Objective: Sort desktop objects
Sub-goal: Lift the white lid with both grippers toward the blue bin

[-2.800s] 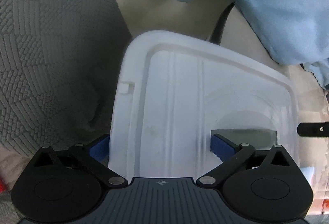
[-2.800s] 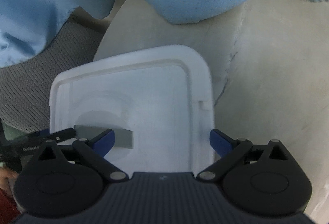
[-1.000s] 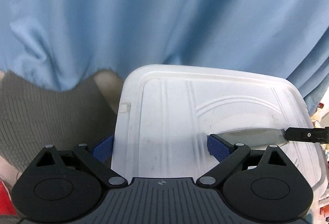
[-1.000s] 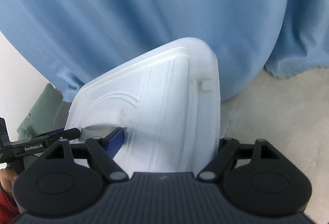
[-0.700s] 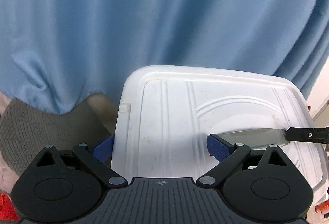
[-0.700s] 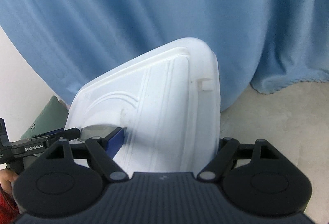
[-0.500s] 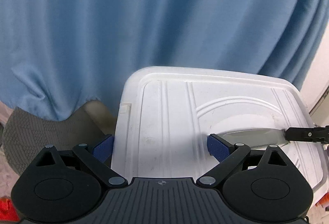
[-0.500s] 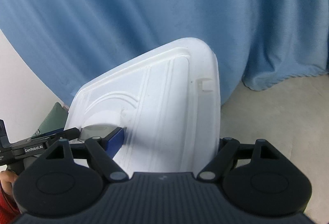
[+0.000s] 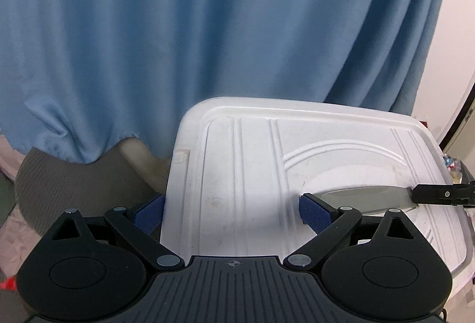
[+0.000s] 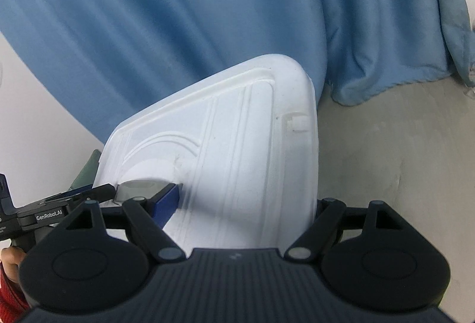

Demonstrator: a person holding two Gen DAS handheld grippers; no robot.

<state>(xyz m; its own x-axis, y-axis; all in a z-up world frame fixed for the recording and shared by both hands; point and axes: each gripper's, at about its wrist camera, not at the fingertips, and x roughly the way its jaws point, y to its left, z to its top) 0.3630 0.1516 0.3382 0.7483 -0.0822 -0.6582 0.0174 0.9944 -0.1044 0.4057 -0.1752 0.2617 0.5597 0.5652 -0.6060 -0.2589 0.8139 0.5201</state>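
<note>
A white plastic lid (image 9: 252,174) with raised ribs and a round recess hangs in the air, carried by both grippers. My left gripper (image 9: 231,210) is shut on it: one blue pad (image 9: 148,211) presses the lid's outer edge, the other sits at the grey slot (image 9: 356,194) in the recess. My right gripper (image 10: 246,201) grips the same lid (image 10: 252,145) from the opposite side. Its left pad (image 10: 166,201) is at the slot and its other finger is hidden under the lid's edge. Each view shows the other gripper's black finger reaching the slot.
A blue cloth (image 9: 207,41) hangs close behind the lid and fills most of both views. Below it lie a grey textured mat (image 9: 74,174) and pale floor (image 10: 400,159). A hand in a red sleeve (image 10: 9,269) holds the left gripper.
Both grippers have carried the lid upward and sideways together. The mat and floor have dropped lower in view and the blue cloth now fills the background. Neither grip has changed.
</note>
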